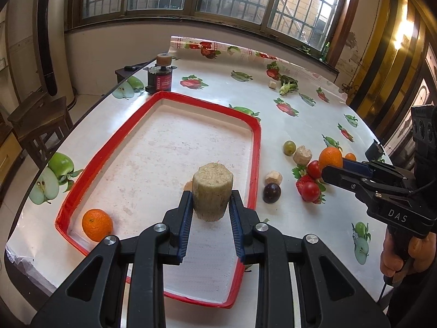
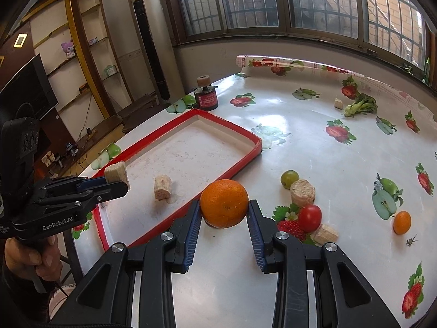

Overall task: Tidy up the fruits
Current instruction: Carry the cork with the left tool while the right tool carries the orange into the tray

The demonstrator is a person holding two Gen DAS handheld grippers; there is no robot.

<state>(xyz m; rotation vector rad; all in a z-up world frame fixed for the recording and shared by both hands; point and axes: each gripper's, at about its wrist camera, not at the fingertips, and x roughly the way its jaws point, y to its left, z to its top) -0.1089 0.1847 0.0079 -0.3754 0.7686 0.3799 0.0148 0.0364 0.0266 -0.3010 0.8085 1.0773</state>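
Observation:
My left gripper [image 1: 211,195] is shut on a beige fibrous cylinder chunk [image 1: 213,180], held above the red-rimmed white tray [image 1: 258,147]. An orange [image 1: 97,224] lies in the tray's near left corner. Another beige chunk [image 2: 163,187] rests on the tray floor. My right gripper [image 2: 224,205] is shut on a large orange [image 2: 224,199], just outside the tray's right rim [image 2: 232,169]. On the fruit-print tablecloth right of the tray lie a green fruit [image 2: 290,178], beige chunks [image 2: 302,192], a cherry tomato [image 2: 310,217], a small orange [image 2: 402,222] and a dark plum [image 1: 271,193].
A black canister with a red label [image 1: 159,79] stands beyond the tray's far corner. Broccoli [image 2: 360,105] and a small beige piece [image 2: 338,103] lie far right. A rolled cloth [image 2: 273,61] marks the far table edge. A wooden chair [image 1: 38,120] stands off the left edge.

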